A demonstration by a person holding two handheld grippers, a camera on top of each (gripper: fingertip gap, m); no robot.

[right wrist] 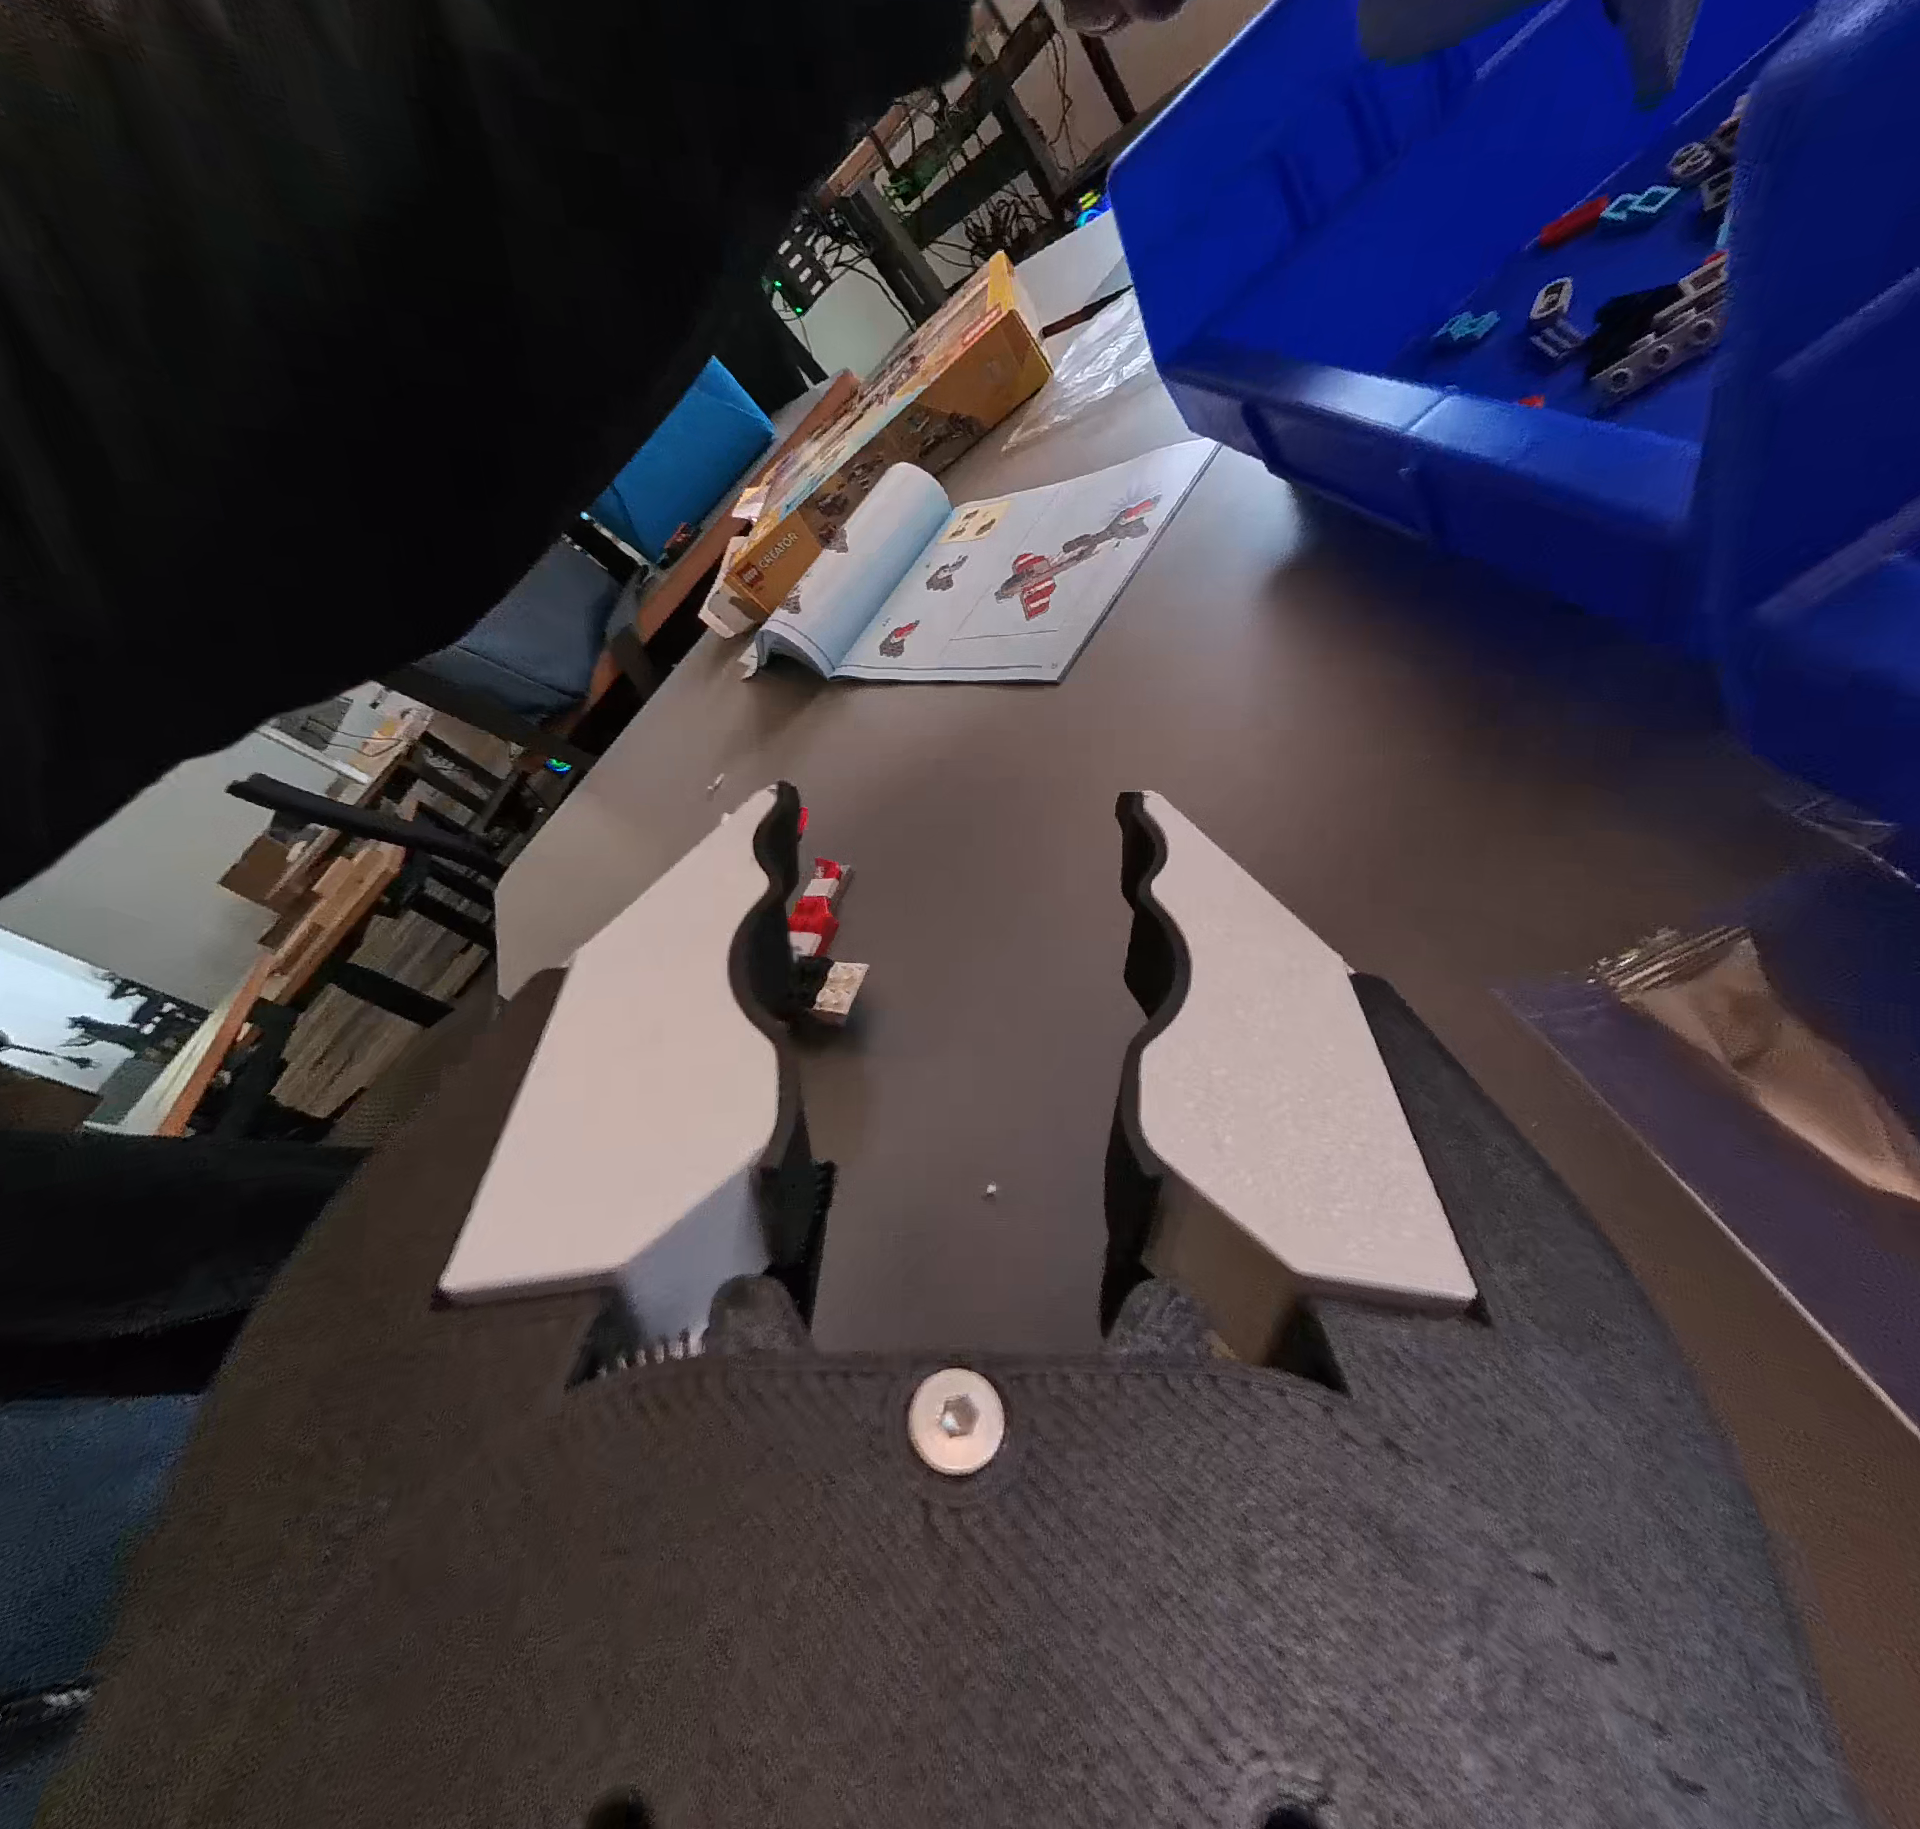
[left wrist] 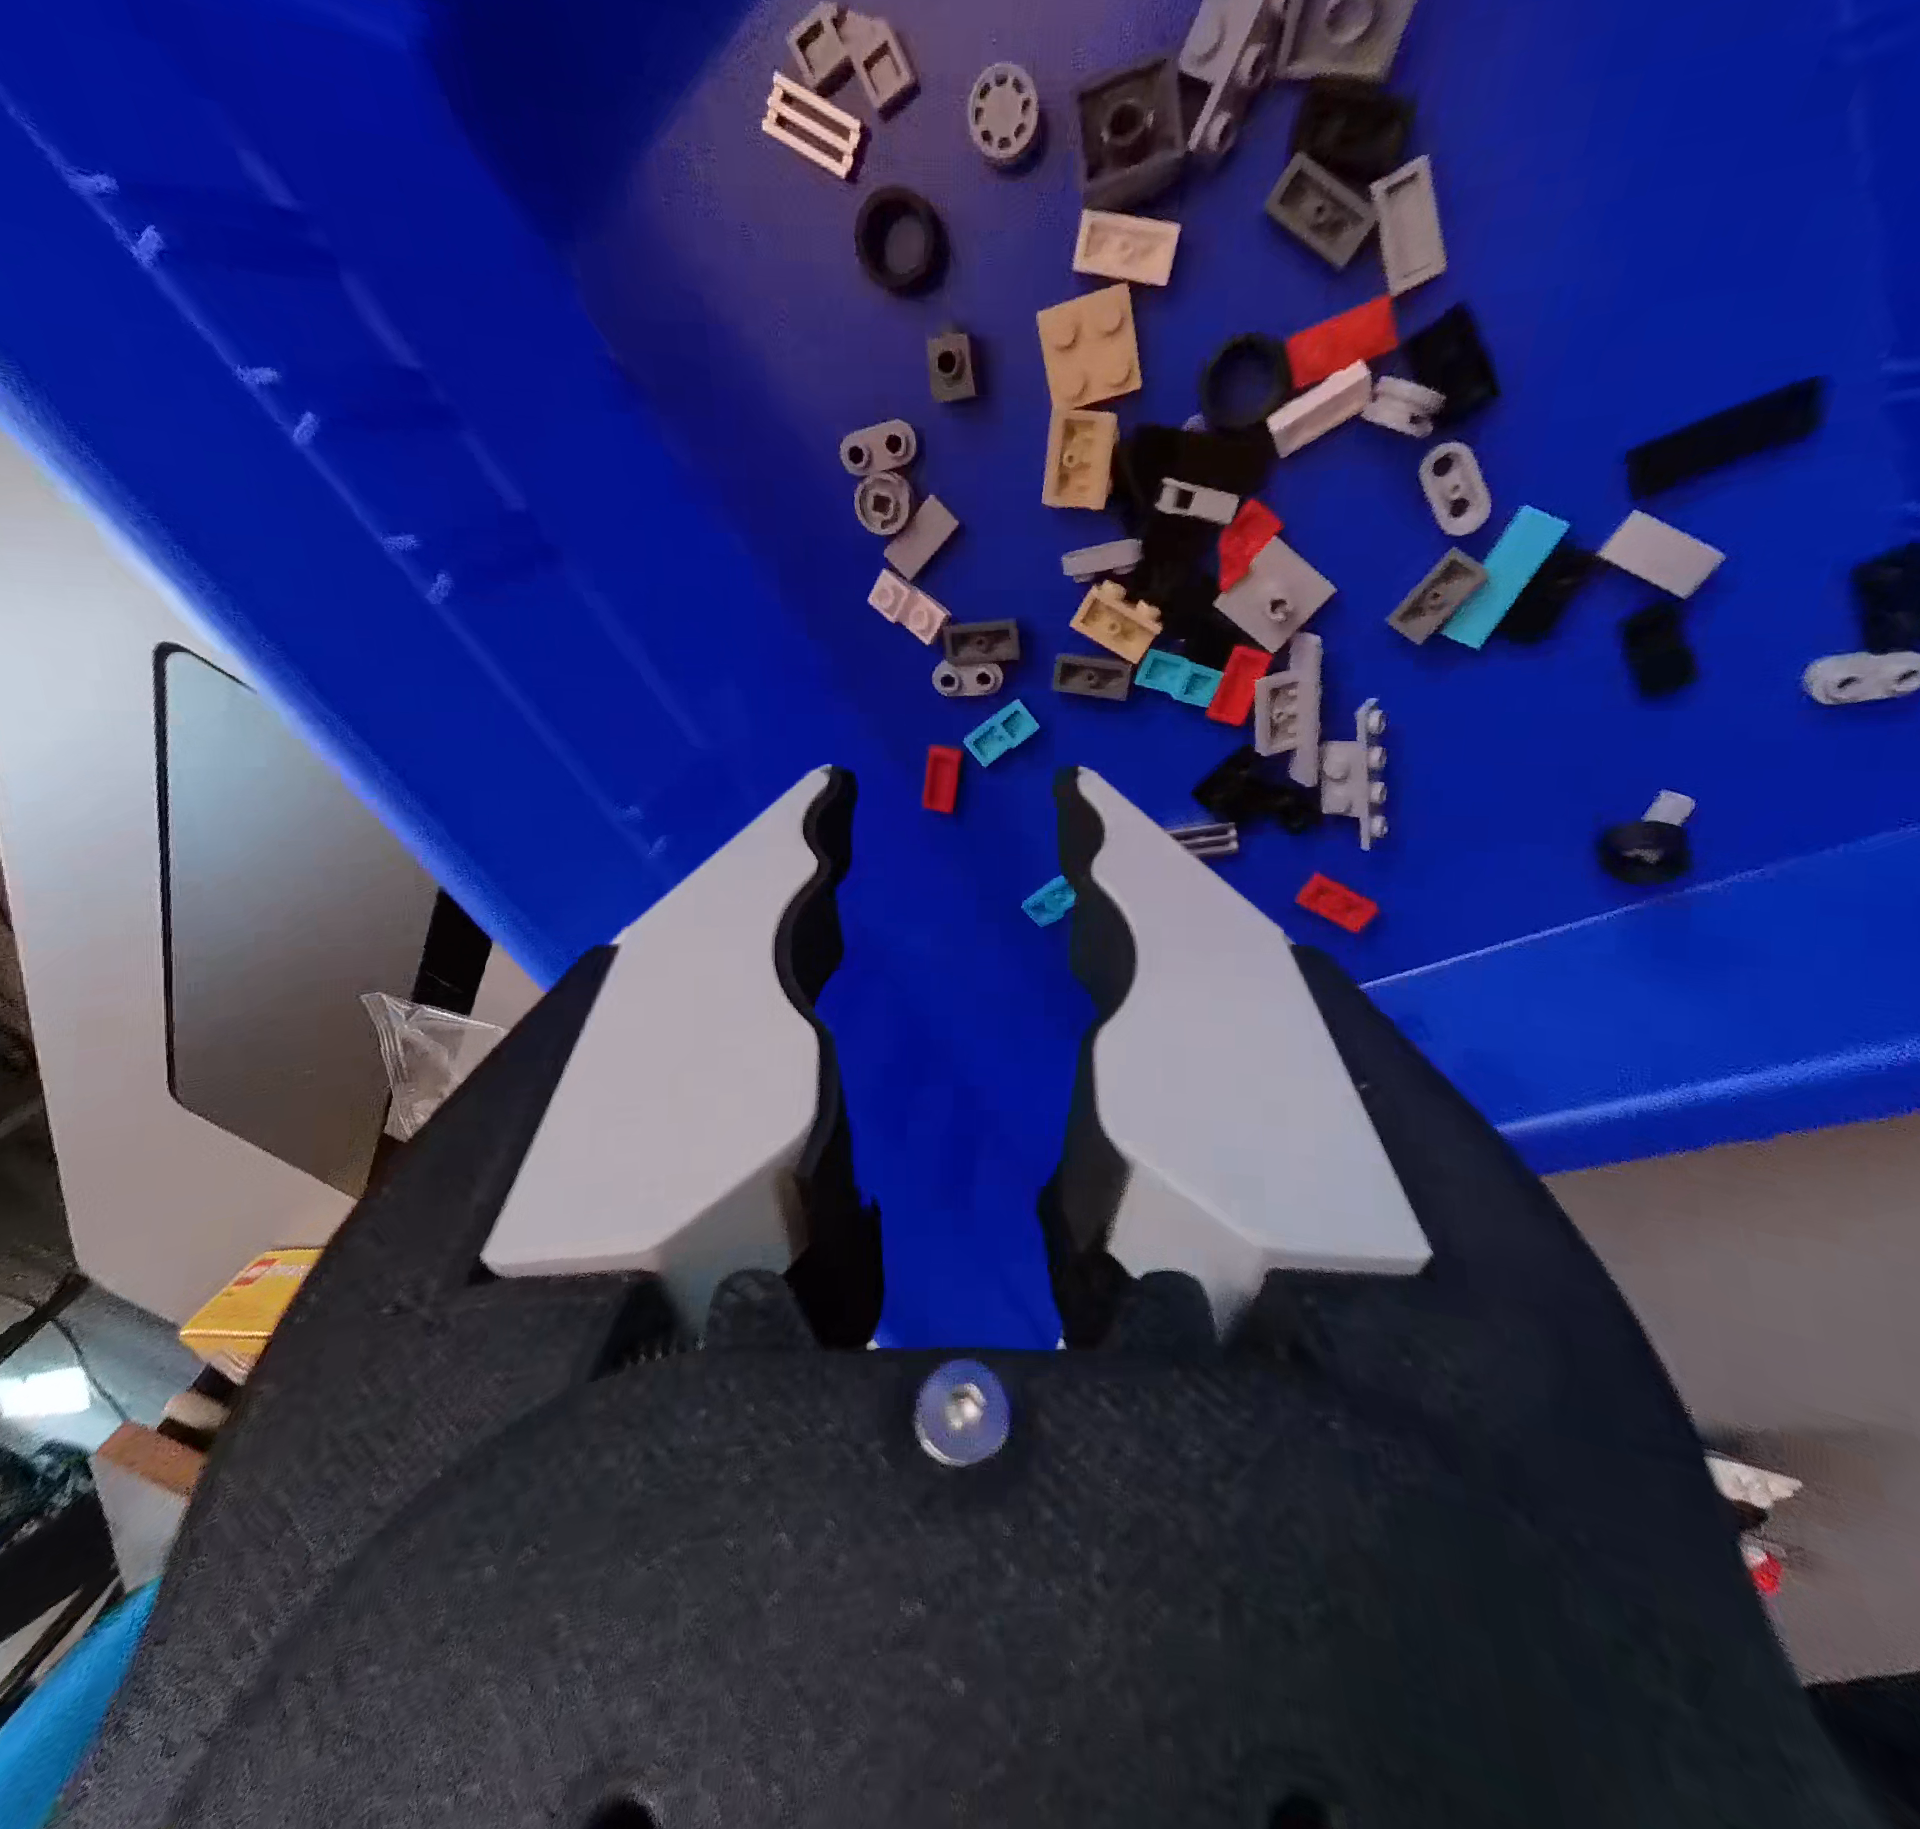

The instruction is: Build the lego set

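My left hand-held gripper [left wrist: 954, 792] hangs over the blue bin [left wrist: 644, 491], fingers apart, holding nothing; loose lego pieces [left wrist: 1174, 491] lie just past its tips, a red plate [left wrist: 941, 778] nearest. My right hand-held gripper [right wrist: 956, 808] is wide, empty, low over the tabletop [right wrist: 1299, 740]; the small red-white build [right wrist: 821, 932] sits by its left finger. The instruction booklet [right wrist: 997, 574] lies beyond.

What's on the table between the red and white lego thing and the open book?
Nothing but bare dark table, apart from a tiny white speck. The right wrist view shows the lego bit by the right claw, with the book farther off.
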